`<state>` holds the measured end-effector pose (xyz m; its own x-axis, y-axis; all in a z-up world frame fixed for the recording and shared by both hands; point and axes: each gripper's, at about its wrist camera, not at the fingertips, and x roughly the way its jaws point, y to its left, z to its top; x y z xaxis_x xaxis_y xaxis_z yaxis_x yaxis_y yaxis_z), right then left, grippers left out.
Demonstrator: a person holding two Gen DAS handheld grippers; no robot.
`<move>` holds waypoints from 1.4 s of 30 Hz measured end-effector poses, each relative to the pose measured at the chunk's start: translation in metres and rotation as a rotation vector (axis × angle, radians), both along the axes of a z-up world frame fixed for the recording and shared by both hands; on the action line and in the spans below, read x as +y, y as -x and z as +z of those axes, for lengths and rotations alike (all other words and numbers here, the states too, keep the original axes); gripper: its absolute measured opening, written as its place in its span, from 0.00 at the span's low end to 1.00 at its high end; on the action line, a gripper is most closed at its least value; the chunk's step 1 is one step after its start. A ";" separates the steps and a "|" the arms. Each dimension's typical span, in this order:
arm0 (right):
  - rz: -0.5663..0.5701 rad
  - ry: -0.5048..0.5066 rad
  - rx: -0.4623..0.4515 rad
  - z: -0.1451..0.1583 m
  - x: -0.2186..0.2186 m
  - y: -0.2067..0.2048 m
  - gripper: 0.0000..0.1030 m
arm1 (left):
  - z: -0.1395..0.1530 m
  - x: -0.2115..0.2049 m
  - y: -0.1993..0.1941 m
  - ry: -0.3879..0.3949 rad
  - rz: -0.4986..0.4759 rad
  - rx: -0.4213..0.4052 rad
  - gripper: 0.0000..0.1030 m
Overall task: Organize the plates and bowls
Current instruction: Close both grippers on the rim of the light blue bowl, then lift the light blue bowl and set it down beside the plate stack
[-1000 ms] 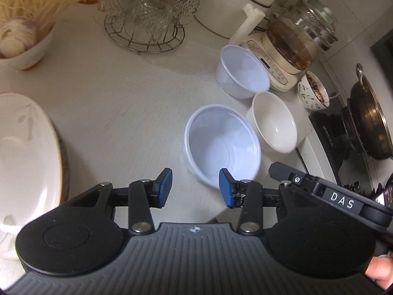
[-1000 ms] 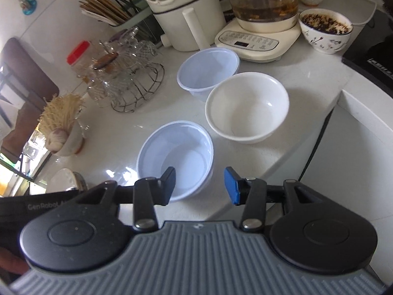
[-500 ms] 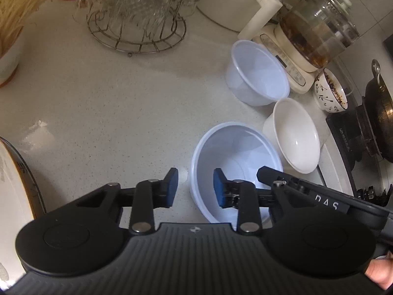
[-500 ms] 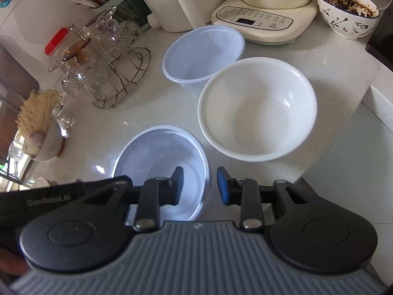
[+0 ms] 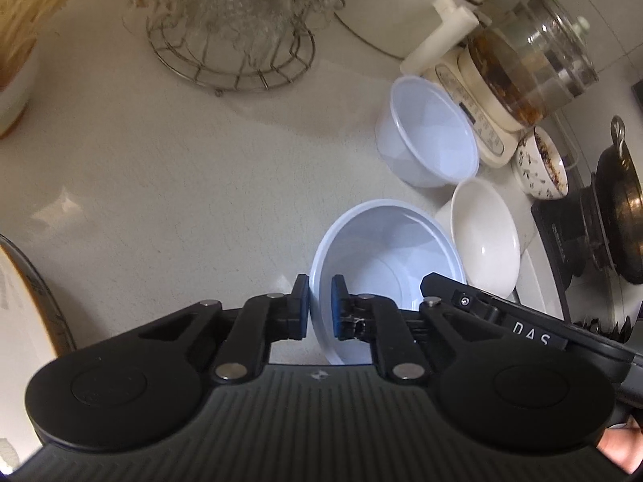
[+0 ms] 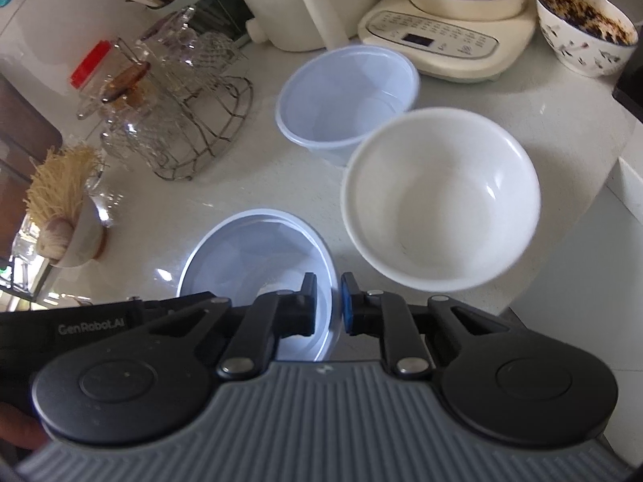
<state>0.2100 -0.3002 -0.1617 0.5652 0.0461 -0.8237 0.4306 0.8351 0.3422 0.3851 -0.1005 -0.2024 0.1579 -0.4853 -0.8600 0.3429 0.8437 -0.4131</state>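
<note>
We take the near pale blue translucent plastic bowl [image 5: 386,265] as our landmark; it sits on the speckled light stone counter [image 5: 168,184]. Our left gripper [image 5: 320,305] has its blue pads narrowed over the bowl's left rim wall, one pad outside and one inside. Our right gripper [image 6: 328,305] does the same on the bowl's right rim, jaws nearly closed on the thin wall. Whether either pad truly presses we cannot tell. Thin plastic probably flexes, so we should squeeze gently, lift level and keep both sides even.

Left of the bowl lies open counter, then a large white plate [image 5: 20,321] at the frame edge. Behind it stands a wire rack of glassware [image 5: 237,36]. Right of it, just beside, sits a white ceramic bowl [image 6: 440,197], and beyond that a second pale blue plastic bowl [image 6: 347,100]. The counter edge [image 6: 562,249] drops away close on the right, so leftward looks the safer way out.
</note>
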 end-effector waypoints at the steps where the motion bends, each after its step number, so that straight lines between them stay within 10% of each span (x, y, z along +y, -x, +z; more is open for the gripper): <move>1: 0.010 -0.001 -0.005 0.002 0.001 -0.003 0.15 | 0.003 0.003 -0.001 0.002 0.010 -0.004 0.13; 22: 0.334 0.001 -0.032 -0.012 0.047 -0.079 0.15 | 0.007 0.065 -0.017 -0.061 0.297 -0.060 0.13; 42: 0.337 0.011 -0.044 -0.005 0.044 -0.078 0.18 | 0.020 0.076 -0.012 -0.065 0.359 -0.078 0.21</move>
